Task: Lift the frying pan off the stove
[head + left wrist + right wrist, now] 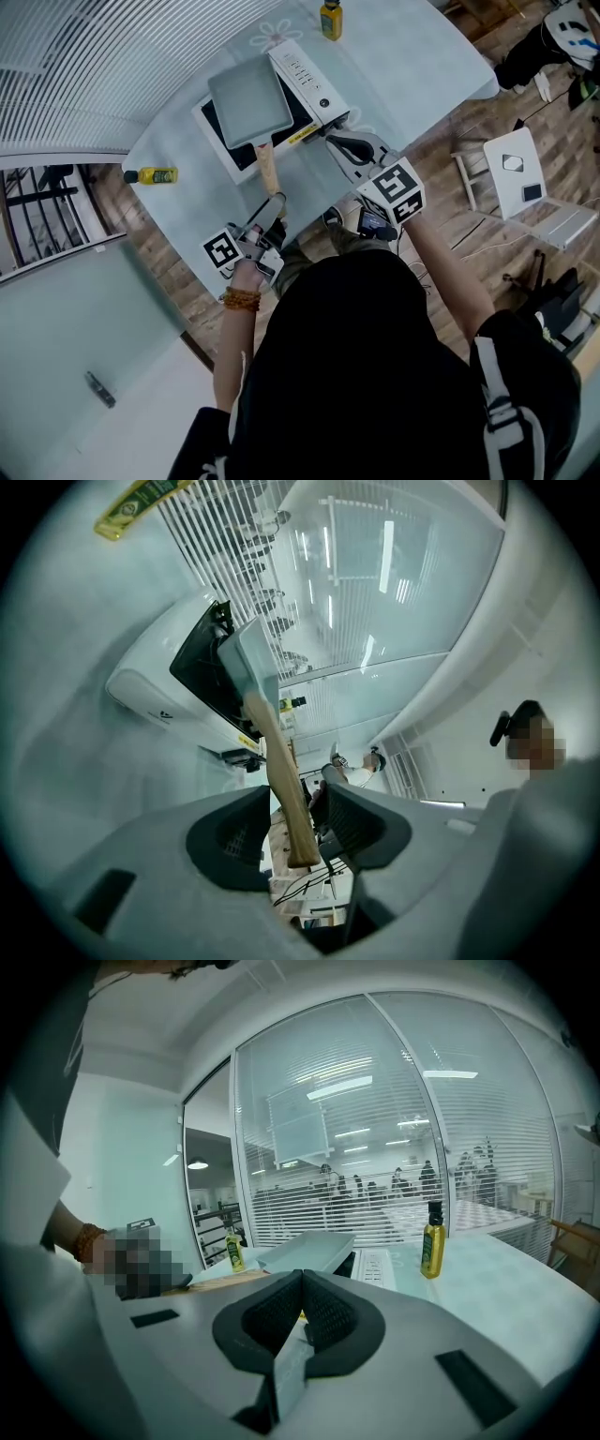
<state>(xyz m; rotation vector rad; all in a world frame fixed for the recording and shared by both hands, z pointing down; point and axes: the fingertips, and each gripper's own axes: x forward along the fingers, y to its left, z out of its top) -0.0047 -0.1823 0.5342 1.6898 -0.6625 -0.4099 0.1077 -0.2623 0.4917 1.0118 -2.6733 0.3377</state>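
A square grey frying pan [248, 101] sits on the white stove [305, 70] with the black top. Its wooden handle [269, 173] points toward me. My left gripper [277, 208] is at the handle's near end. In the left gripper view the handle [284, 780] runs between the jaws of the left gripper [295, 832], which stands open with gaps on both sides, and the pan [246, 658] lies beyond. My right gripper [333, 141] hovers beside the stove's near right corner, shut and empty. The right gripper [300, 1314] looks across at the pan [314, 1249].
The stove stands on a pale table [403, 66]. One yellow bottle [330, 19] stands at the far side, another [155, 175] lies near the left edge. A white seat [525, 178] stands on the wooden floor at the right.
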